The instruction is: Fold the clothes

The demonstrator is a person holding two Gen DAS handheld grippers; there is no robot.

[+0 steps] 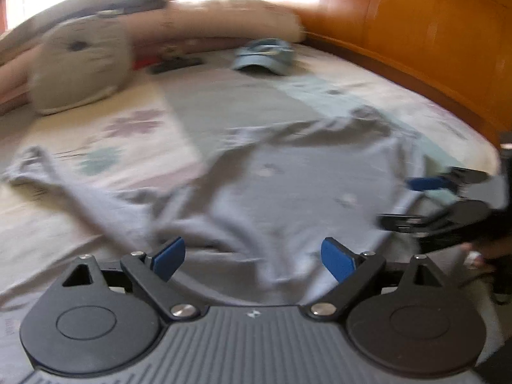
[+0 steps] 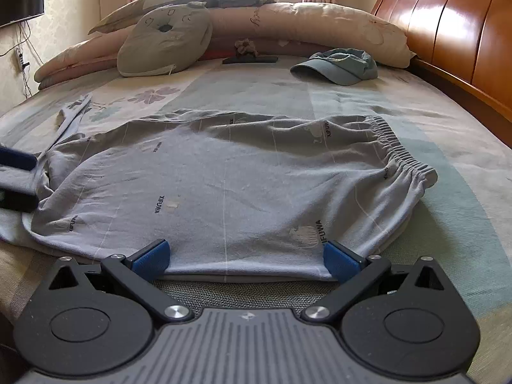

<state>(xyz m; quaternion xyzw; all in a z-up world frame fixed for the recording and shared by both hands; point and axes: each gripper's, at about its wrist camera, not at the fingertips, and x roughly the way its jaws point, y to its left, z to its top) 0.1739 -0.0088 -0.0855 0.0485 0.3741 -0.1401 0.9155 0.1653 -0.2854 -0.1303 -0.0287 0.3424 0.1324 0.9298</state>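
Pale grey-blue cotton trousers with an elastic waistband [image 2: 224, 185] lie flat on the patterned bed sheet [image 2: 448, 192], long axis running left to right: waistband at the right, legs trailing off left. The right gripper [image 2: 244, 257] sits at the near folded edge, jaws spread wide with the cloth edge lying between the blue pads but not pinched, so it holds nothing. The left gripper [image 1: 252, 257] hovers over the leg end, jaws also wide and empty; its view is blurred. Each hand is nearest its own end, so the next fold likely goes along the long axis.
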